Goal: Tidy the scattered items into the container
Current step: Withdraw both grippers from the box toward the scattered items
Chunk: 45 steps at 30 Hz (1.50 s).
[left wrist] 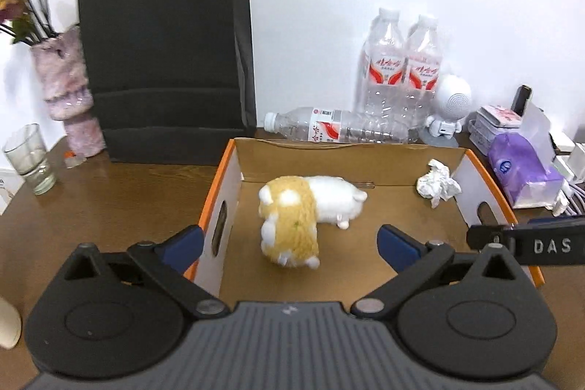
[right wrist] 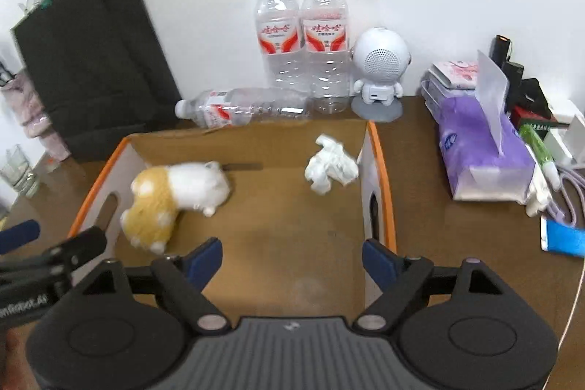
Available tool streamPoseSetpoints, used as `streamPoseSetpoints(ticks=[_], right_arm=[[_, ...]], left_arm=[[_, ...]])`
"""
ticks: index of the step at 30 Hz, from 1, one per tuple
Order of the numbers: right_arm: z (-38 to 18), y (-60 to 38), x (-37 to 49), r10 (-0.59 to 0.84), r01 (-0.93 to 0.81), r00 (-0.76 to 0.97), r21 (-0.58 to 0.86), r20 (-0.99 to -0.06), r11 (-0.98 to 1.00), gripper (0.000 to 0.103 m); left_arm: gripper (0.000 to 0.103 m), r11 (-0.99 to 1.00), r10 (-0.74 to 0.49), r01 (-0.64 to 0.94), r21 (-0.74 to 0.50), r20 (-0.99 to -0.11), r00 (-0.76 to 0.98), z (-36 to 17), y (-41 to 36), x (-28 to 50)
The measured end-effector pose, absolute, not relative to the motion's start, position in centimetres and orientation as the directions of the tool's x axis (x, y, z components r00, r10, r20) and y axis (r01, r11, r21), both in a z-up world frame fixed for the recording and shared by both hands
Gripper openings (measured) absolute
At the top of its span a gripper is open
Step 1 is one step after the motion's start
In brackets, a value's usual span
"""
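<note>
An open cardboard box with orange rims [left wrist: 215, 185] [right wrist: 380, 148] stands on the brown table. Inside lie a yellow and white plush toy [left wrist: 292, 211] [right wrist: 172, 196] on its side and a crumpled white tissue [left wrist: 437, 183] [right wrist: 329, 165] near the far right corner. My left gripper [left wrist: 289, 243] is open and empty, above the box's near left part, with the plush between and beyond its fingers. My right gripper [right wrist: 292, 258] is open and empty above the box's near right part. The left gripper's edge shows in the right wrist view [right wrist: 55, 258].
Behind the box lie one water bottle [left wrist: 329, 128] on its side, two upright bottles [right wrist: 303, 35] and a white robot-shaped speaker [right wrist: 380, 72]. A black paper bag [left wrist: 164, 61], a vase and a glass [left wrist: 29, 159] stand left. A purple tissue pack [right wrist: 482, 148] and clutter sit right.
</note>
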State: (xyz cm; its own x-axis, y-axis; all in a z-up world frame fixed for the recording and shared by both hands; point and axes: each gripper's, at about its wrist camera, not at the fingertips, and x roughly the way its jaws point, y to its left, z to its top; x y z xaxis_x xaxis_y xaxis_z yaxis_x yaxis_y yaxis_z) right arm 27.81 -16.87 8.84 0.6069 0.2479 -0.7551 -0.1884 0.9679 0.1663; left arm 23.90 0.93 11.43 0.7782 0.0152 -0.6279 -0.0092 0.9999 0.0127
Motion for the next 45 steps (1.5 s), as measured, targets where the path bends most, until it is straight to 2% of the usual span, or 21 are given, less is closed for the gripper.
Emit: streamPoseSetpoints(ticks=[6, 8, 10, 12, 14, 19, 21, 23, 27, 32, 36, 38, 42, 45], right_arm=[[8.2, -18.0, 21.7, 0.263, -0.203, 0.669, 0.170, -0.695, 0.964, 0.083], [8.1, -18.6, 20.0, 0.303, -0.215, 0.681, 0.214, -0.666, 0.953, 0.084], [8.2, -18.8, 17.9, 0.280, -0.218, 0.714, 0.176, -0.642, 0.960, 0.084], [8.0, -19.5, 16.0, 0.320, -0.232, 0.718, 0.221, -0.618, 0.947, 0.085], [7.9, -19.6, 14.0, 0.303, -0.241, 0.750, 0.184, -0.588, 0.953, 0.085], [6.7, -21.1, 10.2, 0.385, -0.264, 0.743, 0.288, -0.548, 0.920, 0.087], [6.3, -21.0, 8.5, 0.354, -0.268, 0.758, 0.234, -0.547, 0.935, 0.087], [5.8, -21.8, 7.0, 0.388, -0.272, 0.751, 0.286, -0.534, 0.919, 0.088], [4.9, -22.2, 3.4, 0.355, -0.262, 0.795, 0.248, -0.493, 0.933, 0.088], [3.6, -22.7, 0.1, 0.381, -0.278, 0.789, 0.273, -0.482, 0.921, 0.088], [2.6, -23.4, -2.6, 0.403, -0.277, 0.780, 0.313, -0.479, 0.908, 0.088], [2.3, -23.2, -4.3, 0.348, -0.266, 0.817, 0.234, -0.461, 0.935, 0.088], [1.4, -23.9, -6.2, 0.375, -0.268, 0.810, 0.285, -0.450, 0.920, 0.088], [0.8, -24.1, -7.4, 0.341, -0.250, 0.826, 0.251, -0.449, 0.935, 0.088]], left_arm=[[0.103, 1.000, 0.023, -0.009, 0.028, -0.523, 0.852, 11.6, 0.2, 17.9], [0.103, 1.000, 0.015, -0.003, 0.025, -0.500, 0.866, 11.5, 0.1, 16.1], [0.103, 0.999, 0.017, 0.003, 0.042, -0.474, 0.880, 11.3, -0.2, 14.1], [0.103, 0.998, 0.023, 0.004, 0.060, -0.443, 0.896, 11.0, -0.6, 12.0], [0.103, 0.998, 0.021, 0.003, 0.056, -0.414, 0.910, 10.5, -0.6, 10.0], [0.103, 1.000, -0.009, 0.013, 0.008, -0.407, 0.914, 8.9, -0.2, 5.7], [0.103, 1.000, -0.021, 0.017, -0.012, -0.402, 0.915, 8.3, 0.2, 3.7], [0.103, 1.000, -0.022, 0.018, -0.015, -0.391, 0.920, 7.5, 0.4, 1.7], [0.103, 0.999, -0.006, 0.019, 0.032, -0.355, 0.935, 6.3, 0.0, -2.3], [0.103, 0.999, -0.026, 0.039, 0.037, -0.302, 0.953, 5.3, -0.1, -6.6], [0.103, 0.998, -0.021, 0.035, 0.043, -0.283, 0.959, 4.7, 0.3, -9.0], [0.103, 0.999, -0.030, 0.040, 0.029, -0.279, 0.960, 4.4, 0.8, -10.1], [0.103, 1.000, -0.019, 0.018, -0.004, -0.257, 0.966, 4.0, 1.3, -11.6], [0.103, 1.000, -0.013, 0.014, 0.004, -0.229, 0.973, 3.3, 1.5, -12.3]])
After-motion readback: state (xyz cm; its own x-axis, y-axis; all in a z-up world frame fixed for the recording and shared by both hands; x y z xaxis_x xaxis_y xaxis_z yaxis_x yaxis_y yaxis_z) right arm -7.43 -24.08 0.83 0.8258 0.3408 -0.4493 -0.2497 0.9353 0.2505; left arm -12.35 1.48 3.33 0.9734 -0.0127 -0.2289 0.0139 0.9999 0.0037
